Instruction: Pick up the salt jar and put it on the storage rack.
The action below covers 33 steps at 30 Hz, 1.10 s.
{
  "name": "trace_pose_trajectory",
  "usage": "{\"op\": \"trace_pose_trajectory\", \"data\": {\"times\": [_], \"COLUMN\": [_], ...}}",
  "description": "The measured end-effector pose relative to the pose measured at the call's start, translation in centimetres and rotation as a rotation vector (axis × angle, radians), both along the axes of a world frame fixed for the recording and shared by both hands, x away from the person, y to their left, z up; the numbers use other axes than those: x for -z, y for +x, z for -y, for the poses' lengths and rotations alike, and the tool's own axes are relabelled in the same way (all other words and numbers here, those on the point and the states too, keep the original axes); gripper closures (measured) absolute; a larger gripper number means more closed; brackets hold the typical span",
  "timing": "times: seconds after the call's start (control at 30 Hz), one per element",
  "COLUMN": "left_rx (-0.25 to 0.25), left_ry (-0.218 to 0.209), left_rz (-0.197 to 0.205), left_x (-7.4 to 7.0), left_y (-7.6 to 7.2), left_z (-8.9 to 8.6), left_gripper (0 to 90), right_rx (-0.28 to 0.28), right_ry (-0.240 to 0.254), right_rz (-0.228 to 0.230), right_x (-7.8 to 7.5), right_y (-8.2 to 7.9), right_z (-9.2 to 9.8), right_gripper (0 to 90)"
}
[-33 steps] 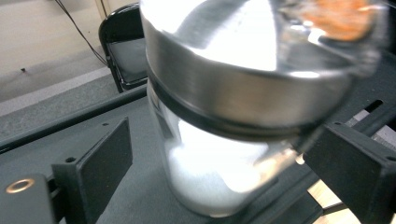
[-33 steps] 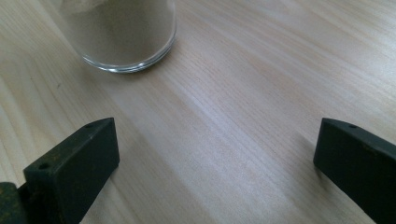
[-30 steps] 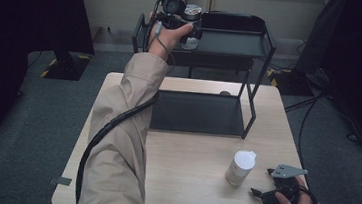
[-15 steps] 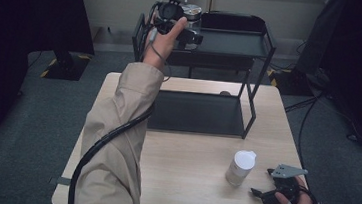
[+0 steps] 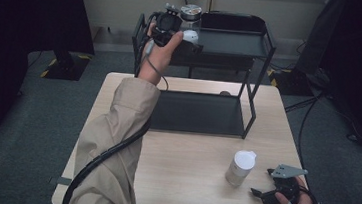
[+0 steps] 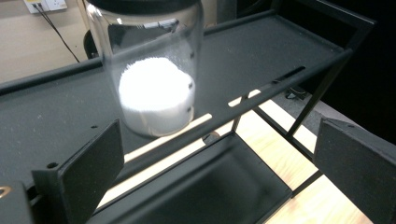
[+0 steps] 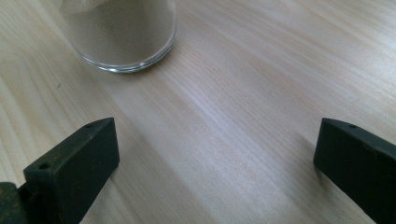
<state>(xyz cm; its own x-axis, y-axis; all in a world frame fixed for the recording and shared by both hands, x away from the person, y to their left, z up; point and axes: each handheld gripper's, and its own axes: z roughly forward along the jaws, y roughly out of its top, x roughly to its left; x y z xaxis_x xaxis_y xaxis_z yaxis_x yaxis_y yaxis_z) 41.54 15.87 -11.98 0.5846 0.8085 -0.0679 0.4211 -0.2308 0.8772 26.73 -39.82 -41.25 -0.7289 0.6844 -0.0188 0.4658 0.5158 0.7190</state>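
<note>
Left claw [image 6: 210, 172] gaping wide, jaws just been opening, nothing between; clear glass jar of white powder [image 6: 152, 70] standing freed on black metal shelf [image 6: 261, 60]. Right claw [image 7: 215, 168] resting open on desk [image 7: 243, 93].

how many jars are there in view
2. One glass jar of white powder stands on the black rack's top shelf, just ahead of the open left gripper. The other jar stands on the table beside the right gripper.

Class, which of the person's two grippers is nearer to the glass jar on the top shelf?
Left. The left gripper is open just in front of the jar; the right gripper rests down on the table.
</note>
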Motion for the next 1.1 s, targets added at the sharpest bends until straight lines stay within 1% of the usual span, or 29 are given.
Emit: {"op": "trace_pose_trajectory", "data": {"times": [0.1, 0.17, 0.23, 0.4, 0.43, 0.5, 0.53, 0.6, 0.67, 0.87, 1.1], "left_rx": [0.004, 0.010, 0.012, 0.020, 0.026, 0.035, 0.033, 0.032, 0.029, 0.026, 0.030], "left_ry": [-0.001, -0.014, -0.012, -0.024, -0.028, -0.046, -0.057, -0.055, -0.065, -0.072, -0.080], "left_rz": [0.010, 0.005, 0.006, -0.001, 0.001, 0.002, 0.005, 0.004, 0.000, 0.011, 0.004], "left_x": [0.5, 0.9, 1.4, 2.5, 3.0, 3.6, 4.0, 4.4, 4.9, 6.4, 8.1], "left_y": [-0.4, -0.6, -0.8, -1.2, -1.3, -1.4, -1.4, -1.5, -1.6, -2.1, -2.3], "left_z": [-0.1, -0.3, -0.3, -0.4, -0.4, -0.6, -0.7, -0.8, -0.9, -1.0, -1.1], "left_gripper": [1.4, 1.5, 1.5, 1.7, 1.7, 1.7, 1.7, 1.7, 1.7, 1.7, 1.7], "right_rx": [0.000, 0.000, 0.000, -0.001, -0.001, 0.000, 0.000, 0.000, 0.000, 0.000, 0.001], "right_ry": [0.000, 0.000, 0.000, 0.000, 0.000, 0.000, 0.000, 0.000, 0.000, 0.000, 0.000], "right_rz": [0.000, 0.000, 0.000, 0.002, 0.001, 0.001, 0.001, 0.001, 0.001, 0.001, 0.001], "right_x": [0.0, 0.0, 0.0, 0.0, 0.0, 0.0, 0.0, 0.0, 0.0, 0.0, 0.0], "right_y": [0.0, 0.0, 0.0, 0.0, 0.0, 0.0, 0.0, 0.0, 0.0, -0.1, -0.1], "right_z": [0.0, 0.0, 0.0, 0.0, 0.0, 0.0, 0.0, 0.0, 0.0, 0.0, 0.0], "right_gripper": [0.0, 0.0, 0.0, 0.0, 0.0, 0.0, 0.0, 0.0, 0.0, 0.0, 0.0]}}
